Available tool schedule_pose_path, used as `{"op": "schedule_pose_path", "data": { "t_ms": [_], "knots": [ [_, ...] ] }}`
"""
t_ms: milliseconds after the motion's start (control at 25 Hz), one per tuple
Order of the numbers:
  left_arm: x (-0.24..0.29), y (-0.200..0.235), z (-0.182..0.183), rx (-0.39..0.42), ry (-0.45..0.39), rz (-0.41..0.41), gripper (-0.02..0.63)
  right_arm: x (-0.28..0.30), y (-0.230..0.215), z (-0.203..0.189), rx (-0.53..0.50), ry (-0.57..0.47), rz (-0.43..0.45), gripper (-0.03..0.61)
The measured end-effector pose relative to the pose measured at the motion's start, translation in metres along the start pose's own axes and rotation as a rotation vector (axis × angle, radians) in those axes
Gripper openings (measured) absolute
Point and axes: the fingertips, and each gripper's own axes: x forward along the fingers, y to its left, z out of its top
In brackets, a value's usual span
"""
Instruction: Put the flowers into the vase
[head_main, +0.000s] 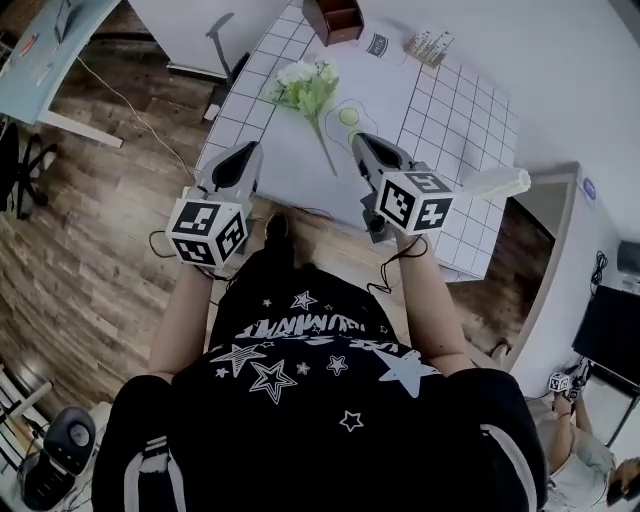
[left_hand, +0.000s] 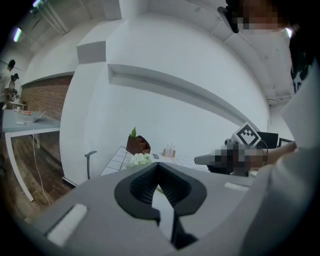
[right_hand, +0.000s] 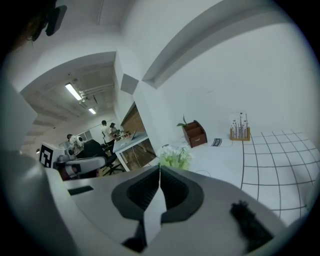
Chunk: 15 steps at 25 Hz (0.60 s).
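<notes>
A bunch of white flowers (head_main: 305, 82) with green leaves lies on the white gridded table (head_main: 455, 110), its stem running toward me. Beside the stem sits a pale shape with a round green centre (head_main: 348, 117); I cannot tell whether it is the vase. My left gripper (head_main: 246, 150) hovers at the table's near edge, left of the stem, shut and empty. My right gripper (head_main: 360, 139) is right of the stem's end, also shut and empty. The flowers (left_hand: 140, 160) show just beyond my left gripper (left_hand: 158, 165), and the flowers (right_hand: 175, 156) sit beyond my right gripper (right_hand: 160, 168).
At the table's far edge stand a brown wooden box (head_main: 335, 20), a small card (head_main: 376, 44) and a wooden rack of tubes (head_main: 430, 45). A white object (head_main: 497, 183) lies at the table's right edge. Wood floor lies to the left, with a desk (head_main: 40, 60).
</notes>
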Motion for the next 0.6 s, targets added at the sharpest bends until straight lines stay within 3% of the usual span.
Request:
{"op": "schedule_pose_path", "data": {
  "t_ms": [600],
  "knots": [
    [0.061, 0.061, -0.009, -0.041, 0.078, -0.072, 0.009, 0.088, -0.018, -0.035, 0.042, 0.281, -0.019, 0.015]
  ]
}}
